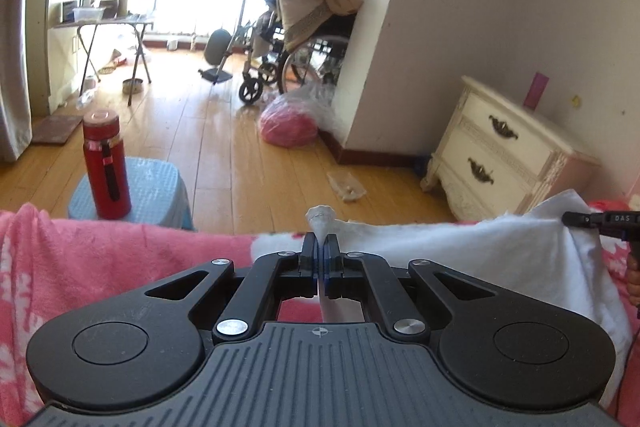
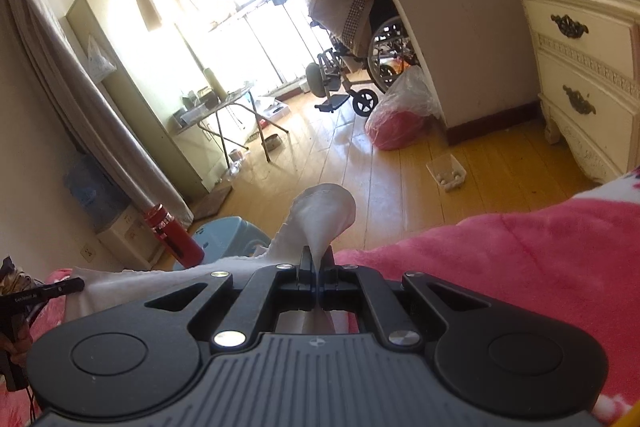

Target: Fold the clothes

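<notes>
Holding the white cloth (image 1: 460, 247) stretched over the pink blanket (image 1: 100, 267) near the bed's edge, left gripper (image 1: 321, 245) and right gripper (image 2: 316, 265) each pinch a corner, so the fold seems mid-way; next, carry both corners across together.

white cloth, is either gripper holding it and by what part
Both. The left gripper and the right gripper each pinch a bunched bit of the white cloth at its edge.

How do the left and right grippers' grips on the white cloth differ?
The left gripper shows a small pointed tuft of the white cloth past its fingers; the right gripper shows a wider rounded flap. Left sits level, right looks tilted. Both are shut on the cloth over the pink blanket.
</notes>
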The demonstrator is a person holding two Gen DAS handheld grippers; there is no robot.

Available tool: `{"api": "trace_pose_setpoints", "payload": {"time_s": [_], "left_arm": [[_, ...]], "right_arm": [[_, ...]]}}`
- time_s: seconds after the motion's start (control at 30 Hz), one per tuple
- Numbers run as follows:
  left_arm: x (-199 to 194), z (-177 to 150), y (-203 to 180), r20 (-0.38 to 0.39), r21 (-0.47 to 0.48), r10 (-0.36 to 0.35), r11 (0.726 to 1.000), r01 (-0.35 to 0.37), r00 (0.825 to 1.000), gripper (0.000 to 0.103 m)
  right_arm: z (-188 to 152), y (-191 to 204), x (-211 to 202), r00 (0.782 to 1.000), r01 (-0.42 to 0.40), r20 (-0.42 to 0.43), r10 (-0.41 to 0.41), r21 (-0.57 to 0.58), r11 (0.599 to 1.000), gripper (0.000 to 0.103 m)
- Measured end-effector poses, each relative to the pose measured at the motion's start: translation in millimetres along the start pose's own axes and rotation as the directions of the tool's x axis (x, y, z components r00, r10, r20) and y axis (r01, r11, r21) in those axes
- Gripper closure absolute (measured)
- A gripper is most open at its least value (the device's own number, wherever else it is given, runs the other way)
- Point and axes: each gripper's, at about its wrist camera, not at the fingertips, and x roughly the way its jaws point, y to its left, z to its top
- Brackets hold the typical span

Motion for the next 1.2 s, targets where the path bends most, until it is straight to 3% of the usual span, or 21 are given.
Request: {"api": "trace_pose_setpoints", "payload": {"time_s": [0.1, 0.17, 0.27, 0.33, 0.43, 0.5, 0.6, 0.7, 0.73, 0.8, 0.93, 1.0, 1.1, 1.2], "left_arm": [[16, -7, 4, -0.076, -0.035, 0.019, 0.999, -0.022, 0.997, 0.099], [21, -9, 7, -0.119, -0.056, 0.044, 0.997, -0.051, 0.992, 0.087], [9, -3, 7, -0.083, -0.072, 0.089, 0.993, -0.095, 0.993, 0.067], [-7, 6, 1, -0.02, -0.059, 0.105, 0.993, -0.106, 0.994, 0.063], [-21, 20, -18, 0.014, 0.0, 0.043, 0.999, -0.043, 0.999, 0.06], [-20, 24, -38, -0.036, 0.055, -0.035, 0.998, 0.037, 0.999, 0.06], [-16, 14, -72, -0.118, 0.154, -0.094, 0.982, 0.112, 0.989, 0.06], [-17, -7, -90, -0.17, 0.241, -0.08, 0.963, 0.12, 0.982, 0.06], [-18, -13, -92, -0.189, 0.251, -0.081, 0.96, 0.127, 0.979, 0.06], [-19, -25, -94, -0.229, 0.268, -0.082, 0.953, 0.144, 0.97, 0.06], [-22, -37, -94, -0.275, 0.292, -0.059, 0.946, 0.141, 0.96, 0.06], [-22, -44, -93, -0.295, 0.288, -0.043, 0.949, 0.132, 0.954, 0.06], [-23, -54, -92, -0.314, 0.309, -0.022, 0.943, 0.124, 0.949, 0.06], [-23, -59, -95, -0.311, 0.348, -0.005, 0.93, 0.119, 0.95, 0.06]], "right_arm": [[-8, -12, 15, 0.997, 0.041, -0.072, -0.038, 0.038, 0.998, 0.1], [-13, -20, 22, 0.991, 0.069, -0.118, -0.061, 0.068, 0.995, 0.098], [-6, -16, 7, 0.991, 0.114, -0.083, -0.109, 0.061, 0.992, 0.093], [3, -1, -14, 0.99, 0.136, -0.028, -0.136, 0.016, 0.991, 0.091], [11, 38, -29, 0.996, 0.09, -0.016, -0.092, -0.089, 0.992, 0.091], [12, 71, -25, 0.996, 0.058, -0.056, -0.071, -0.203, 0.977, 0.091], [-1, 123, -4, 0.985, 0.091, -0.092, -0.146, -0.439, 0.894, 0.091], [-10, 149, 5, 0.942, 0.289, 0.035, -0.334, -0.593, 0.752, 0.091], [-7, 148, 4, 0.931, 0.326, 0.058, -0.361, -0.58, 0.747, 0.091], [-2, 147, -1, 0.935, 0.322, 0.053, -0.351, -0.545, 0.774, 0.091], [-27, 189, 9, 0.972, 0.138, -0.066, -0.226, -0.618, 0.774, 0.091], [-45, 209, 25, 0.969, 0.047, -0.157, -0.189, -0.638, 0.769, 0.091], [-54, 207, 69, 0.943, 0.027, -0.25, -0.22, -0.601, 0.799, 0.091], [-36, 188, 100, 0.947, 0.072, -0.238, -0.217, -0.499, 0.864, 0.093]]}}
